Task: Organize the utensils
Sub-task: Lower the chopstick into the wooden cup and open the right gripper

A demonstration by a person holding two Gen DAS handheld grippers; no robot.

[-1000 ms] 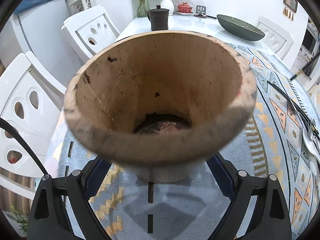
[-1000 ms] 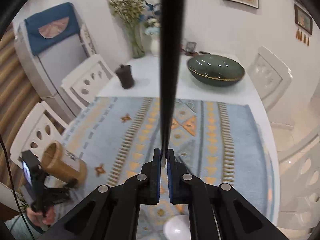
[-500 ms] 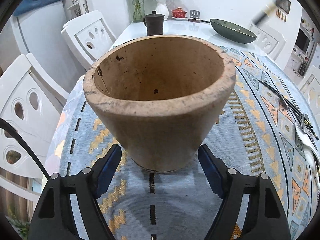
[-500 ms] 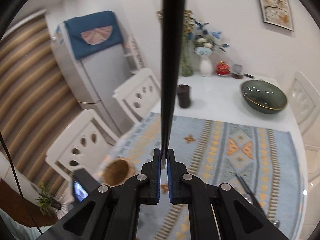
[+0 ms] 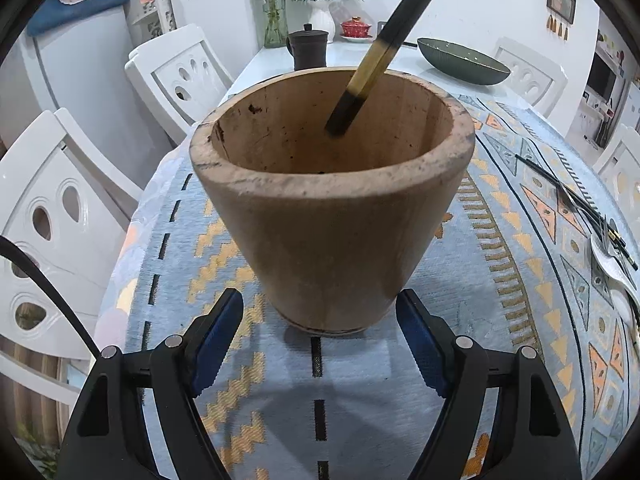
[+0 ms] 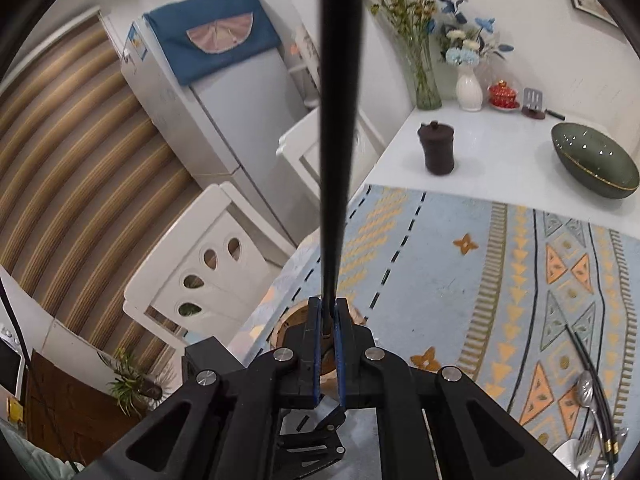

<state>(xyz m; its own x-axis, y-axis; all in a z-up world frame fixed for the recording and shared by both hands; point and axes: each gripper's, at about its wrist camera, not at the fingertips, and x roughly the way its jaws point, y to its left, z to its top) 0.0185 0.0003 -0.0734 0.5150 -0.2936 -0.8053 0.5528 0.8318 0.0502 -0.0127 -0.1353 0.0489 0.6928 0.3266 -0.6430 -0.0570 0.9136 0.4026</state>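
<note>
My right tongs (image 6: 328, 322) pinch a black chopstick (image 6: 338, 128), its long axis slanting down from upper right, tip inside the wooden holder (image 5: 332, 216) standing upright on the tabletop (image 5: 472, 312), just beyond my spread left tongs (image 5: 320, 344).

Your cup (image 5: 332, 216) stands on the cloth (image 5: 496, 280) just ahead of your left gripper (image 5: 320, 344), a chopstick (image 5: 376, 60) dipping into it from above, with spare utensils (image 5: 604, 236) far right and the bowl (image 5: 462, 60) behind.
</note>
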